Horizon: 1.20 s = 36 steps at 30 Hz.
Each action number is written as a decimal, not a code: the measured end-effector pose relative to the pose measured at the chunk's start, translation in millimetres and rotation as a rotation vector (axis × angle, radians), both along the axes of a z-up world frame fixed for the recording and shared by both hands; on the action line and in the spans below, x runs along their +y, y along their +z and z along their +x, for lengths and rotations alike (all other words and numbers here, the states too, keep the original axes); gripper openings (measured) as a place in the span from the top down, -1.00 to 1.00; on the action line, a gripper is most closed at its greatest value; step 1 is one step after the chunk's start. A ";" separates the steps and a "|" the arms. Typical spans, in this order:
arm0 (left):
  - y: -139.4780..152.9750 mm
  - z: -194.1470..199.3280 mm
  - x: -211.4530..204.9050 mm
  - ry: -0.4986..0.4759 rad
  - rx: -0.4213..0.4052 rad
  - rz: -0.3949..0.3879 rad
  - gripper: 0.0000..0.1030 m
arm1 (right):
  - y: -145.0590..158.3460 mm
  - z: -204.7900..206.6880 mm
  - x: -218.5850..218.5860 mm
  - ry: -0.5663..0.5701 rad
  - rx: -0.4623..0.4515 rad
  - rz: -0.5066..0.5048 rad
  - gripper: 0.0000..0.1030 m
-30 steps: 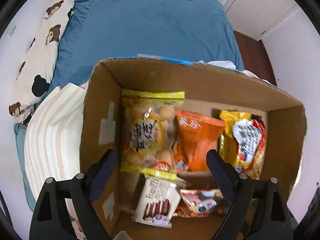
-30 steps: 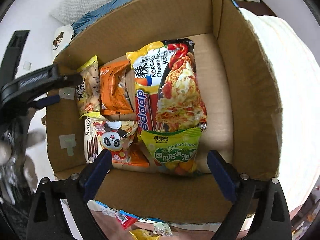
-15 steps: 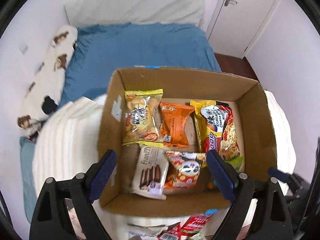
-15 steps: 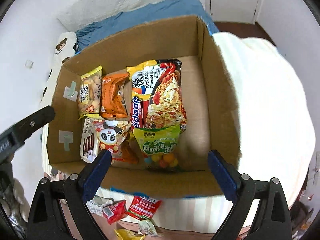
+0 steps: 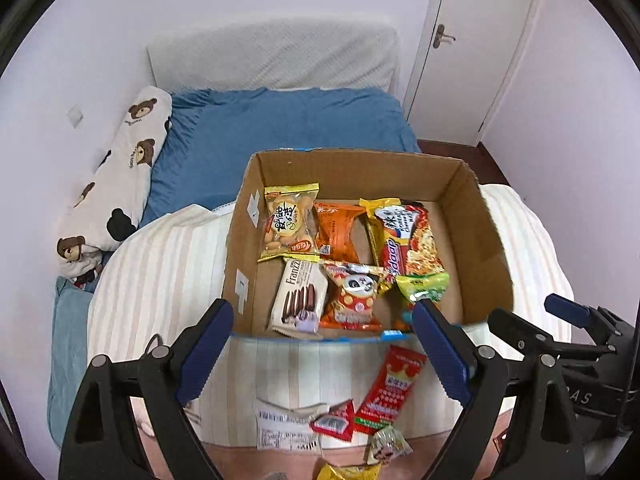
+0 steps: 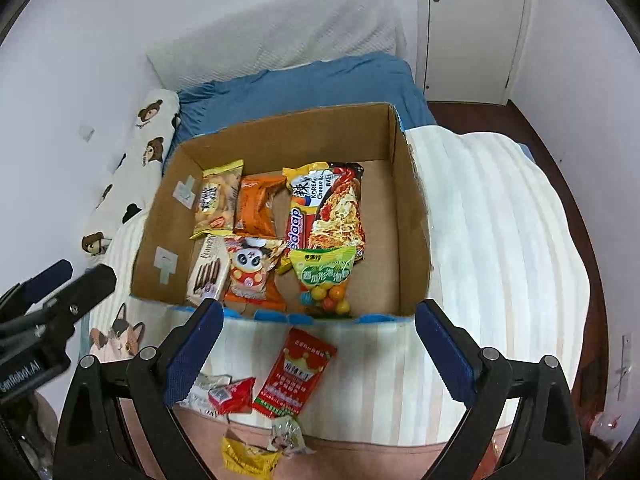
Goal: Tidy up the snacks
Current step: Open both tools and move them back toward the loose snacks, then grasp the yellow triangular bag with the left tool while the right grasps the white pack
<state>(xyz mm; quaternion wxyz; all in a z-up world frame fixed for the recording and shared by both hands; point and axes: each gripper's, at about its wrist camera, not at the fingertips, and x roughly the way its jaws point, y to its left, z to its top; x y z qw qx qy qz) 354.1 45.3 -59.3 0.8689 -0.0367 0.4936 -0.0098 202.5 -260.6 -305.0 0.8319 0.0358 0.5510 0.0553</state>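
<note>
Both the left claw and the right claw hang spread and empty above the bed's near edge. Most snacks lie in the cardboard box; the red sachet and small wrappers lie loose on the striped blanket. Thin packets on soft bedding could slip under a pinch or slide off that edge.

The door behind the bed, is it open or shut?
Shut. The white door sits flush in its frame, no gap shows along its edges, and its handle stays level.

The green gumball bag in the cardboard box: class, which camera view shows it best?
The right wrist view: the green gumball bag lies unobstructed, label and coloured balls visible. In the left wrist view, the left gripper's finger covers the bag's lower end.
</note>
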 end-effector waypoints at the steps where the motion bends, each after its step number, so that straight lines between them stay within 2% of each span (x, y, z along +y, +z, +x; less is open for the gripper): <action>1: 2.9 -7.0 -1.5 0.002 -0.007 0.002 -0.78 | 3.4 -5.9 0.6 0.004 -0.003 0.008 -0.92; 8: 3.6 -45.9 -1.6 0.025 -0.003 -0.014 -0.78 | 6.4 -41.6 3.8 0.024 0.007 0.038 -0.92; 13: -34.3 -76.1 4.5 0.087 0.112 -0.044 -0.78 | -33.7 -76.3 -3.3 0.028 0.127 0.099 -0.92; 17: -104.4 -110.1 13.5 0.182 0.322 -0.177 -0.78 | -77.0 -104.4 -13.1 -0.004 0.244 0.132 -0.92; 19: -151.0 -131.4 18.6 0.243 0.461 -0.310 -0.78 | -96.2 -115.2 -17.5 -0.020 0.290 0.145 -0.91; 21: -184.9 -148.9 21.3 0.300 0.553 -0.434 -0.78 | -112.3 -123.7 -21.6 -0.034 0.326 0.156 -0.91; 22: -205.3 -160.3 24.2 0.358 0.603 -0.513 -0.78 | -117.3 -125.9 -23.3 -0.038 0.334 0.158 -0.91; 26: -247.1 -187.5 27.4 0.530 0.669 -0.751 -0.75 | -128.5 -133.2 -27.1 -0.043 0.340 0.150 -0.91; 29: -261.4 -191.9 22.0 0.576 0.676 -0.850 -0.75 | -134.2 -137.6 -29.6 -0.051 0.347 0.142 -0.91; 32: -266.4 -187.3 19.6 0.613 0.642 -0.877 -0.75 | -143.0 -142.1 -33.9 -0.062 0.366 0.134 -0.91; 34: -268.1 -183.3 20.9 0.636 0.611 -0.874 -0.66 | -148.1 -144.9 -34.7 -0.061 0.379 0.123 -0.91; 36: -268.7 -180.6 18.4 0.636 0.595 -0.838 -0.24 | -150.0 -147.4 -35.1 -0.058 0.385 0.118 -0.91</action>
